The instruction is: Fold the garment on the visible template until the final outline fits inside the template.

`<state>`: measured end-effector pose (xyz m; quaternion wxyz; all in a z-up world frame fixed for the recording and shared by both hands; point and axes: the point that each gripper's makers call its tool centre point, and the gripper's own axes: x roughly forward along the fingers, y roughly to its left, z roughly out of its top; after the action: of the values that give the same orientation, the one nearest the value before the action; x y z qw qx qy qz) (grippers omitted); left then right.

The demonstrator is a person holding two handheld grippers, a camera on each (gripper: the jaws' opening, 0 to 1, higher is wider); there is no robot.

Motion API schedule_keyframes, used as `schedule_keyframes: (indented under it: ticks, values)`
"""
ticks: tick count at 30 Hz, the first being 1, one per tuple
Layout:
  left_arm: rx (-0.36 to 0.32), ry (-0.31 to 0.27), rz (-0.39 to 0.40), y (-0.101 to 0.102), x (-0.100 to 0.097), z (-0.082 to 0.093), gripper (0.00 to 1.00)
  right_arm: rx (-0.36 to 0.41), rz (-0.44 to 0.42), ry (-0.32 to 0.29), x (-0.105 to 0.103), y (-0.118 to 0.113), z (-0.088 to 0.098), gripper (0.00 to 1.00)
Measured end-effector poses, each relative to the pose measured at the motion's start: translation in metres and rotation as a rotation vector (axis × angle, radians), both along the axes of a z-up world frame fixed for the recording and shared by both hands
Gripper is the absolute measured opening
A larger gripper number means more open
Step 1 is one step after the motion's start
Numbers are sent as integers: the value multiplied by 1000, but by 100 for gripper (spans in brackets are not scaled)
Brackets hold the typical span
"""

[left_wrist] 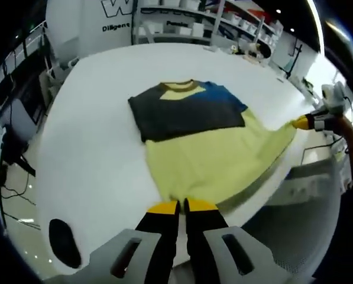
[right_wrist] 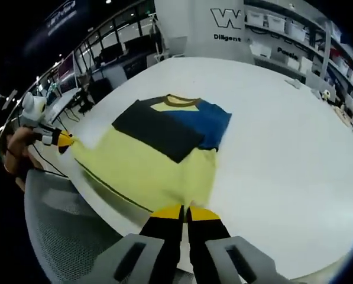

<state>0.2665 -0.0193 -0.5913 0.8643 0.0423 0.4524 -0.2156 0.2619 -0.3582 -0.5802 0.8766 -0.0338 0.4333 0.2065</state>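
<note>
A T-shirt [left_wrist: 211,154] lies flat on the white table [left_wrist: 99,130], with a yellow body, an olive collar [left_wrist: 177,88], a dark grey sleeve [left_wrist: 176,115] folded across the chest and a blue sleeve [left_wrist: 223,97] beside it. My left gripper [left_wrist: 182,206] is shut on one corner of the yellow hem at the table's near edge. My right gripper [left_wrist: 300,123] is shut on the other hem corner, which is stretched out to the side. In the right gripper view the shirt [right_wrist: 146,165] spreads ahead of my right gripper [right_wrist: 185,212], and my left gripper [right_wrist: 64,141] pinches the far corner.
The hem hangs at the table's front edge [right_wrist: 111,189]. A grey mesh chair back [right_wrist: 64,236] is below that edge. A person's hand [right_wrist: 13,151] holds the left gripper. Shelves [left_wrist: 223,23] and a white panel with lettering [right_wrist: 229,23] stand behind the table. A black oval [left_wrist: 64,242] is near my left gripper.
</note>
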Motion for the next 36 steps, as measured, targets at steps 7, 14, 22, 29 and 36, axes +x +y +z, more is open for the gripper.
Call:
schedule_keyframes:
  ticks: [7,14,22,29,36]
  values:
    - [1,-48,4,2,19,15,3,36,-19,-34,15,2,14,0]
    - [-7,-102,18,3,41,29,3,62,-43,-80,36,2,27,0]
    - [-12,-165,35,2,72,47,3,94,-66,-149,67,6,49,0]
    - [-9,-200,45,4,96,58,3,107,-72,-182,88,11,61,0]
    - [-27,-249,34,3,127,71,3,92,-82,-192,107,14,63,0]
